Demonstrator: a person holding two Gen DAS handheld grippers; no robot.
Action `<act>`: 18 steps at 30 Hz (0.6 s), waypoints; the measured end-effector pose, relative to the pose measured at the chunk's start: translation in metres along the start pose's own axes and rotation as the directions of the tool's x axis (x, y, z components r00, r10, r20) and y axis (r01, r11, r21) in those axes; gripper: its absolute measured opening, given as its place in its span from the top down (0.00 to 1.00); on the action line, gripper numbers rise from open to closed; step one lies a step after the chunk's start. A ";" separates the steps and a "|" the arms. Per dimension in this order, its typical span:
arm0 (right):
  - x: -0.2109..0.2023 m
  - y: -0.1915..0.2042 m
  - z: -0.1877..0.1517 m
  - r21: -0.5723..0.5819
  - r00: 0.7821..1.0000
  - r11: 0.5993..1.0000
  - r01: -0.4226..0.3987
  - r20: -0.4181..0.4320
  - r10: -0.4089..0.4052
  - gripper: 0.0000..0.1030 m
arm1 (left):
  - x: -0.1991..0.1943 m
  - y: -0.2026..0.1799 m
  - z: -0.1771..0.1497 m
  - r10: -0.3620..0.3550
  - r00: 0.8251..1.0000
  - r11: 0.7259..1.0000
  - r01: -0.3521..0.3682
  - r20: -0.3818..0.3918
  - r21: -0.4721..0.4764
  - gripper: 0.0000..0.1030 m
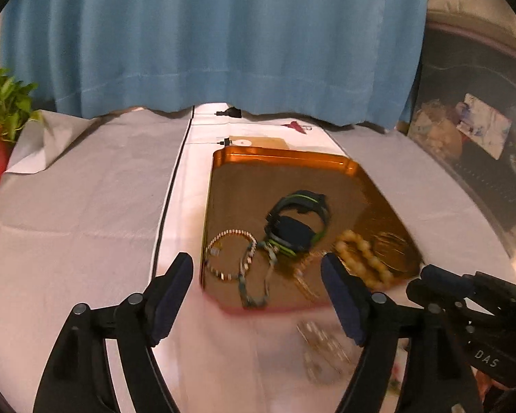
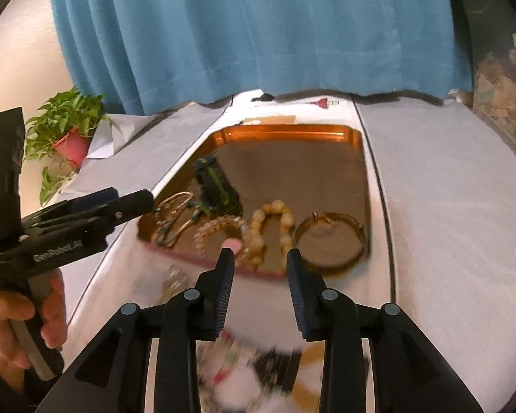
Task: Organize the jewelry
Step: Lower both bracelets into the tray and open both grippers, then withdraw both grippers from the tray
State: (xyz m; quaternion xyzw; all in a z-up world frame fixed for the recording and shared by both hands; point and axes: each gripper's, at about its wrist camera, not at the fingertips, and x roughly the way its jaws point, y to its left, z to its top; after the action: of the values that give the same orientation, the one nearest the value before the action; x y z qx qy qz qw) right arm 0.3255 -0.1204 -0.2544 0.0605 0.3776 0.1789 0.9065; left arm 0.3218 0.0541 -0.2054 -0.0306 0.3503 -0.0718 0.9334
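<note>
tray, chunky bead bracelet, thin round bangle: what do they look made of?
Tray: looks like metal with a glossy copper-orange finish; rim gleams and the floor mirrors the jewelry.
Bead bracelet: cream-tan rounded beads with a soft sheen; wood, stone or resin, can't tell.
Bangle: thin gold-toned hoop, probably metal, with bright edge glints.

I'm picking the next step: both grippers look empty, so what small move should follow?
Probably lower the open left gripper onto the blurred, pale chain-like piece lying on the white cloth just short of the orange tray; it looks like the nearest piece outside the tray.
</note>
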 end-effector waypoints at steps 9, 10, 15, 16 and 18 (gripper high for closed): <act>-0.099 0.044 -0.025 -0.045 0.997 0.999 -0.005 0.079 0.008 0.44 | -0.109 -0.025 -0.020 -0.026 0.997 0.999 0.024 0.066 0.029 0.20; -0.108 0.048 -0.028 -0.048 0.996 0.999 -0.007 0.086 0.011 0.44 | -0.123 -0.028 -0.022 -0.026 0.997 0.999 0.023 0.079 0.034 0.20; -0.163 0.068 -0.040 -0.072 0.992 0.997 -0.018 0.127 0.027 0.44 | -0.178 -0.048 -0.029 -0.008 0.991 0.997 -0.002 0.133 0.076 0.16; -0.171 0.071 -0.042 -0.074 0.991 0.997 -0.027 0.130 0.037 0.44 | -0.190 -0.054 -0.031 -0.006 0.990 0.996 -0.008 0.144 0.093 0.14; -0.191 0.080 -0.047 -0.090 0.987 0.995 -0.054 0.144 0.067 0.44 | -0.207 -0.064 -0.034 0.002 0.988 0.993 -0.021 0.155 0.118 0.11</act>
State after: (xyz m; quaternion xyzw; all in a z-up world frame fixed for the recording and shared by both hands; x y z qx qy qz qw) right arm 0.1458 -0.1185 -0.1414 0.0462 0.3000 0.2174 0.9277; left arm 0.1383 0.0226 -0.0898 0.0217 0.2720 -0.0845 0.9583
